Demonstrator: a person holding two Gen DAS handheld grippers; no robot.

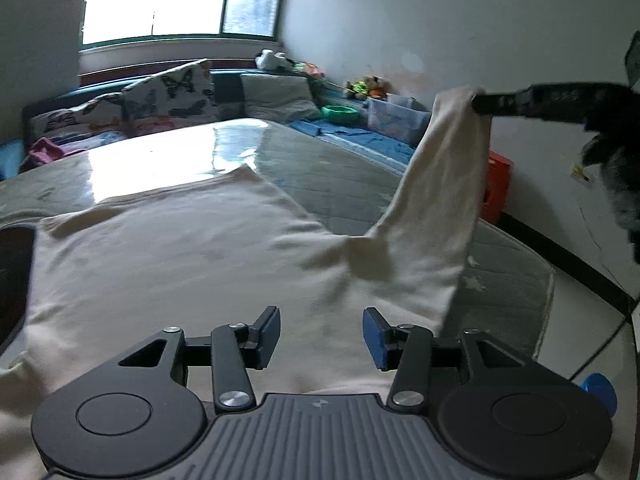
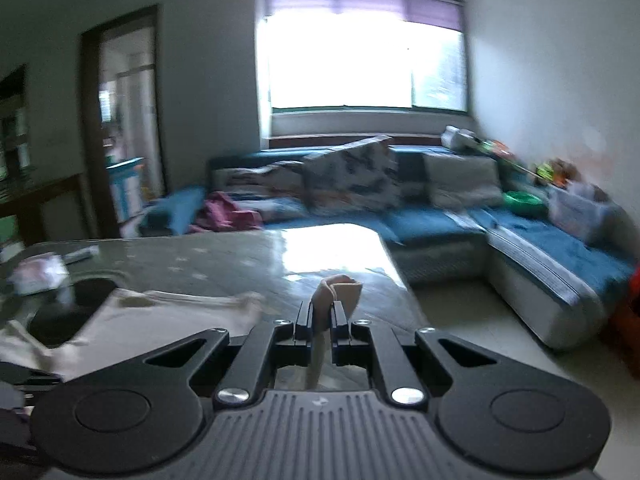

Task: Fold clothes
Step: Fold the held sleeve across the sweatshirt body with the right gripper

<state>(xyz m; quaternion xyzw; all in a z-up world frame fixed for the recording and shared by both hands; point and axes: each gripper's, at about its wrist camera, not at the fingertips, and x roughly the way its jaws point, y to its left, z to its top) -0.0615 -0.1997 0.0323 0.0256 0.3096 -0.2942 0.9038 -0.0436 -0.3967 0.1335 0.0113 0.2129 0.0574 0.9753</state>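
Note:
A cream long-sleeved garment (image 1: 180, 248) lies spread flat on a glossy table (image 1: 320, 152). My left gripper (image 1: 321, 316) hovers just over its near part, open, blue pads apart, with nothing between them. One sleeve (image 1: 436, 200) is pulled up off the table to the right, and my right gripper (image 1: 480, 102) holds its end. In the right wrist view my right gripper (image 2: 322, 306) is shut on the sleeve cuff (image 2: 340, 288), which bunches out past the fingertips. The rest of the garment (image 2: 160, 316) lies below and to the left.
A dark round object (image 1: 12, 280) sits at the table's left edge beside the garment. Behind the table runs a blue corner sofa (image 2: 432, 224) with cushions, a clear plastic box (image 1: 394, 118) and a green bowl (image 1: 340, 111). An orange crate (image 1: 496, 188) stands by the right wall.

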